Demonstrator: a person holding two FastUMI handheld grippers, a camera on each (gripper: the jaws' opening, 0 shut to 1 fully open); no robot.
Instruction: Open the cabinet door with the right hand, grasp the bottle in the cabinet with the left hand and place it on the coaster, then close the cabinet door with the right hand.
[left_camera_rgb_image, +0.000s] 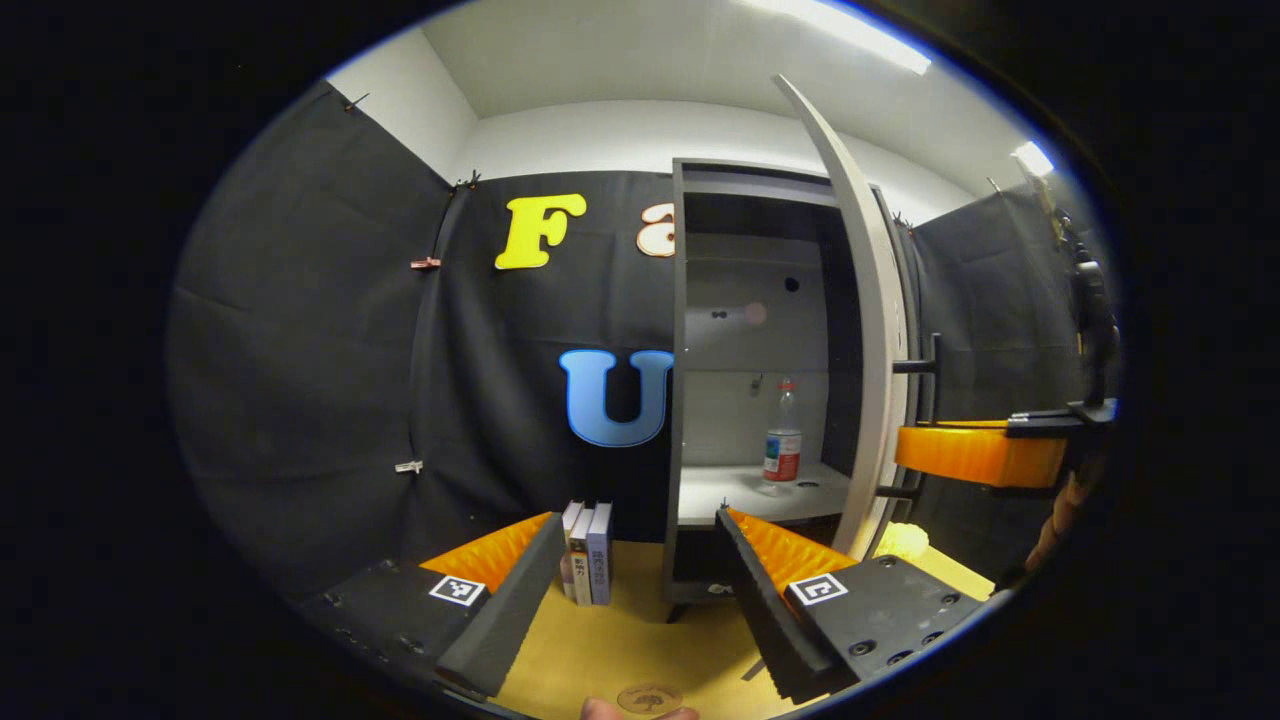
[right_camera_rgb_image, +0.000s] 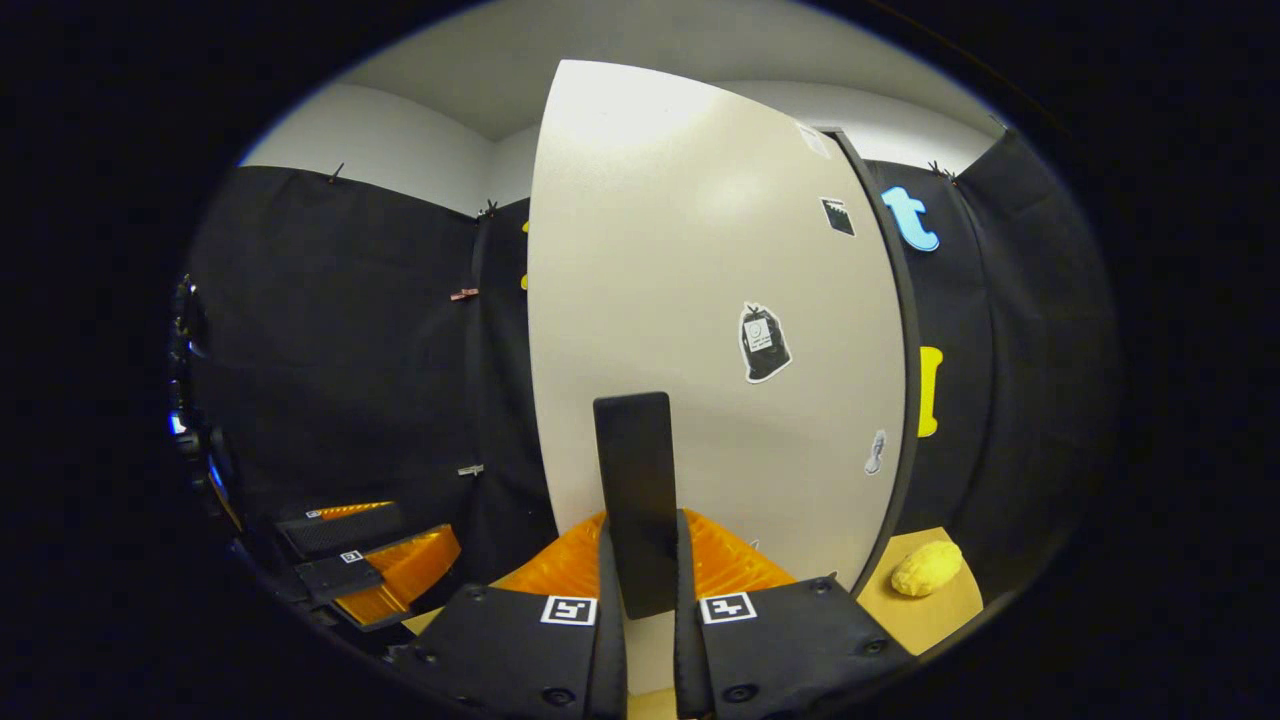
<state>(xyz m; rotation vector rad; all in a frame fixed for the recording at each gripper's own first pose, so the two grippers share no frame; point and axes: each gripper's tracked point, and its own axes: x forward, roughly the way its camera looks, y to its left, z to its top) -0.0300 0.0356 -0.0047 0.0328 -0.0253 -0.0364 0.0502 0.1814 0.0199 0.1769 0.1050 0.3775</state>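
Clear plastic bottle with red label (left_camera_rgb_image: 782, 437) stands upright on the pale lower shelf (left_camera_rgb_image: 740, 495) of the open grey cabinet (left_camera_rgb_image: 700, 300), at about 1 o'clock from the left gripper (left_camera_rgb_image: 640, 560), well apart. That gripper's jaws stand wide, nothing between them. Round brown coaster (left_camera_rgb_image: 648, 697) lies on the yellow tabletop (left_camera_rgb_image: 620, 640) at 6 o'clock. White cabinet door (right_camera_rgb_image: 700, 300) is swung open; right gripper (right_camera_rgb_image: 648, 590) is clamped on its black bar handle (right_camera_rgb_image: 636, 500). Yellow lumpy object (right_camera_rgb_image: 927, 568) at 4 o'clock. Three upright books (left_camera_rgb_image: 587, 552) beside the cabinet.

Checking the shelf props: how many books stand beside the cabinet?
3 books, upright in a row on the table, left of the cabinet: first book, second book, third book. More may be hidden behind.
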